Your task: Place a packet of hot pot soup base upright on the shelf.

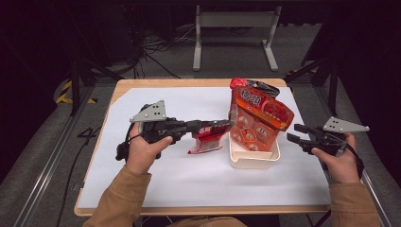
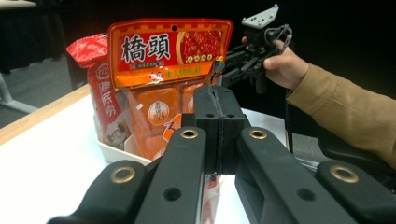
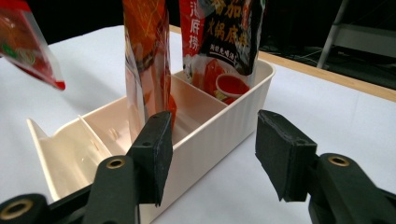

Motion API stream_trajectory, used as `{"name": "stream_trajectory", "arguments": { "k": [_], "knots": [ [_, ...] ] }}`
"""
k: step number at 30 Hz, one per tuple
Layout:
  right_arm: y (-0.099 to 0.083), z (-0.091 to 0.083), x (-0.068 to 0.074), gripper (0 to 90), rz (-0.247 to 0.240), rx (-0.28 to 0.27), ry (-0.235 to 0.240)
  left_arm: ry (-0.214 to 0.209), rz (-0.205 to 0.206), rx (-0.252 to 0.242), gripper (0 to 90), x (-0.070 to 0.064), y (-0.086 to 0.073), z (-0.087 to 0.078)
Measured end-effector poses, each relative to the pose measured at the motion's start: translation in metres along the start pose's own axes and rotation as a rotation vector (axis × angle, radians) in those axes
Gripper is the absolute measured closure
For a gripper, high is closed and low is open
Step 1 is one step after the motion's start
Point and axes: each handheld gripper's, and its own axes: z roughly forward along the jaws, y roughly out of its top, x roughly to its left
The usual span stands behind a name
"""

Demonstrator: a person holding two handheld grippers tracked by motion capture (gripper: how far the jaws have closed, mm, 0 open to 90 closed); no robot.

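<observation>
1. Red packet hangs off the table, pinched in the left gripper, just left of the white bin.
2. In the left gripper view the two black jaws are pressed together, with an edge of the red packet showing below them; the jaws are closed on it.
3. From the high view, the packet dangles below the jaw tips, tilted, its lower edge near the white sheet and beside the bin's left wall.
4. The right gripper hovers just right of the bin, jaws parted and holding nothing.
5. In the right gripper view its pads stand wide apart, and the bin's ribbed wall lies between and beyond them.
6. The bin is split by dividers into compartments; the nearest end one in the right gripper view is bare.
7. An orange pouch stands upright in the bin's middle, and a second, darker pouch stands behind it at the far end.
8. In the left gripper view the orange pouch faces the camera, with the right gripper and hand behind it.
</observation>
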Motion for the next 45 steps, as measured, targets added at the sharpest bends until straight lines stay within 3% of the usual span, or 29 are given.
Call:
{"name": "stream_trajectory", "arguments": {
  "k": [9, 34, 38, 45],
  "knots": [
    [-0.005, 0.007, -0.001, 46.7, 0.009, 0.028, 0.004, -0.029, 0.009, -0.015, 90.0, 0.0, 0.006, 0.013],
    [-0.008, 0.006, -0.004, 46.7, 0.018, 0.025, 0.006, -0.076, 0.019, -0.021, 90.0, -0.007, 0.019, 0.059],
    [-0.008, 0.006, -0.005, 46.7, 0.02, 0.024, 0.008, -0.086, 0.044, -0.026, 90.0, -0.008, 0.022, 0.066],
    [-0.009, 0.005, -0.005, 46.9, 0.025, 0.021, 0.01, -0.105, 0.051, -0.027, 90.0, -0.011, 0.024, 0.077]
  ]
}}
